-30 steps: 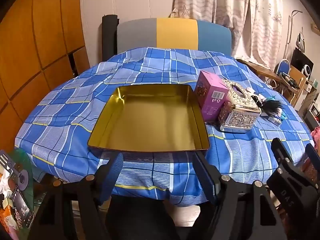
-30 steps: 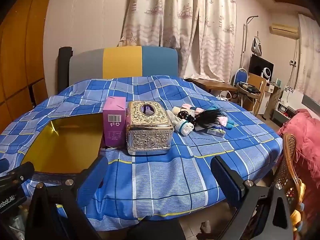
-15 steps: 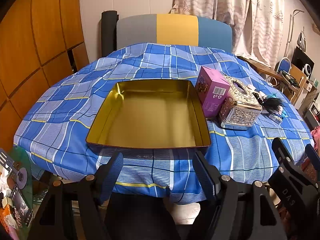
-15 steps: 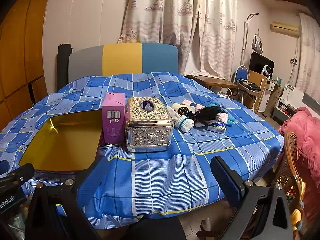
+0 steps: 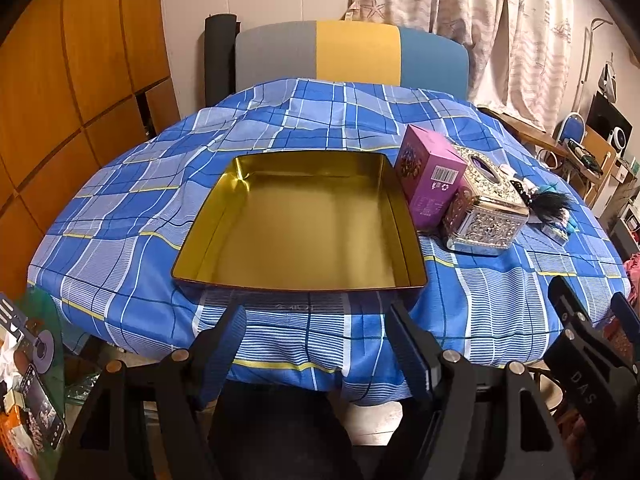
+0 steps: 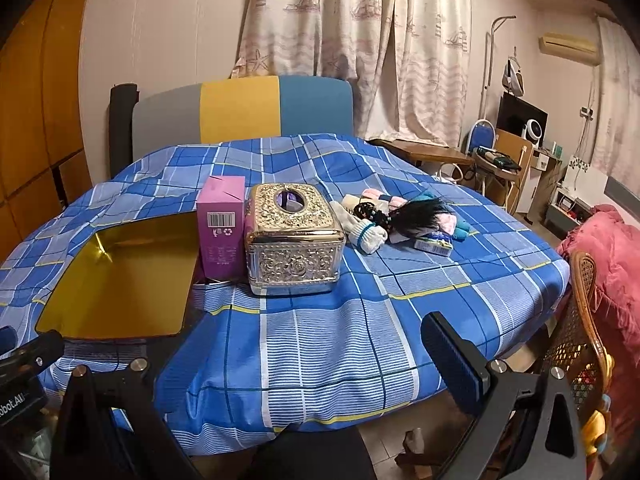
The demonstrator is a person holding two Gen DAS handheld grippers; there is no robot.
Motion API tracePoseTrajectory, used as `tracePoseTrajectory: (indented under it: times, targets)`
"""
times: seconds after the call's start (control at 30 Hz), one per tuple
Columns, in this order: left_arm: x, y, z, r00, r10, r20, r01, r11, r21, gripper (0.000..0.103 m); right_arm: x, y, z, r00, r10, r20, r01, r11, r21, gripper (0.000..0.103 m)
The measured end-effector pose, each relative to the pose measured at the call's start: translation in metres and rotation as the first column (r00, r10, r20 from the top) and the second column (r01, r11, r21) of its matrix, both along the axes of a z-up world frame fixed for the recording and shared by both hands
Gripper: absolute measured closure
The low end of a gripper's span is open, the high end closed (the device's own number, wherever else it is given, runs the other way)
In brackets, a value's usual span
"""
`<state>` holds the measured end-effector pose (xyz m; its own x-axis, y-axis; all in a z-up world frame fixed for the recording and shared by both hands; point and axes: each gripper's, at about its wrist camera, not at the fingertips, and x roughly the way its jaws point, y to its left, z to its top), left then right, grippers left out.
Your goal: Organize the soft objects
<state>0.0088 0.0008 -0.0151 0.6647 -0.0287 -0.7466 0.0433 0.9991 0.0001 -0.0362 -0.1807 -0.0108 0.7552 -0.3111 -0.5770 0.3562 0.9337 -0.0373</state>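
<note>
A heap of soft items [image 6: 400, 220], made up of white socks, a black tuft and pink and teal pieces, lies on the blue checked tablecloth to the right of the silver tissue box [image 6: 294, 244]. In the left wrist view the heap [image 5: 548, 200] shows at the far right. An empty gold tray [image 5: 296, 232] sits in the middle, straight ahead of my left gripper [image 5: 318, 336], which is open and empty at the table's near edge. My right gripper [image 6: 316, 360] is also open and empty, short of the near edge, and the tray [image 6: 120, 276] is to its left.
A purple carton [image 5: 430, 180] stands between the tray and the tissue box [image 5: 484, 216]. A small blue-white pack [image 6: 434, 240] lies by the heap. A grey, yellow and blue chair back [image 5: 352, 54] rises behind the table. A rattan chair [image 6: 580, 340] and pink bedding [image 6: 612, 248] are at the right.
Both views have shifted slightly, so the table sits a little higher in the left wrist view. Both grippers stay open and empty. Nothing on the table has moved.
</note>
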Motion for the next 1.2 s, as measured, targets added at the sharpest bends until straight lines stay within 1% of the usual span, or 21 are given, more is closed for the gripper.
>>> tracePoseTrajectory:
  times: [0.33, 0.73, 0.97, 1.2]
  targets:
    - [0.0, 0.002, 0.001, 1.0, 0.004, 0.004, -0.004, 1.0, -0.002, 0.03, 0.001, 0.0, -0.003, 1.0, 0.005, -0.005, -0.004, 1.0, 0.001, 0.0]
    - [0.002, 0.0, -0.002, 1.0, 0.0, -0.011, 0.0, 1.0, 0.004, 0.03, 0.005, -0.001, -0.006, 1.0, 0.005, -0.021, -0.005, 1.0, 0.011, 0.0]
    - [0.001, -0.004, -0.004, 1.0, -0.023, -0.018, 0.023, 1.0, 0.013, 0.03, 0.006, 0.0, -0.01, 0.999, 0.013, -0.036, -0.012, 1.0, 0.015, 0.0]
    - [0.003, -0.004, -0.004, 1.0, -0.021, -0.02, 0.021, 1.0, 0.014, 0.03, 0.005, 0.0, -0.009, 1.0, 0.008, -0.022, -0.008, 1.0, 0.007, 0.0]
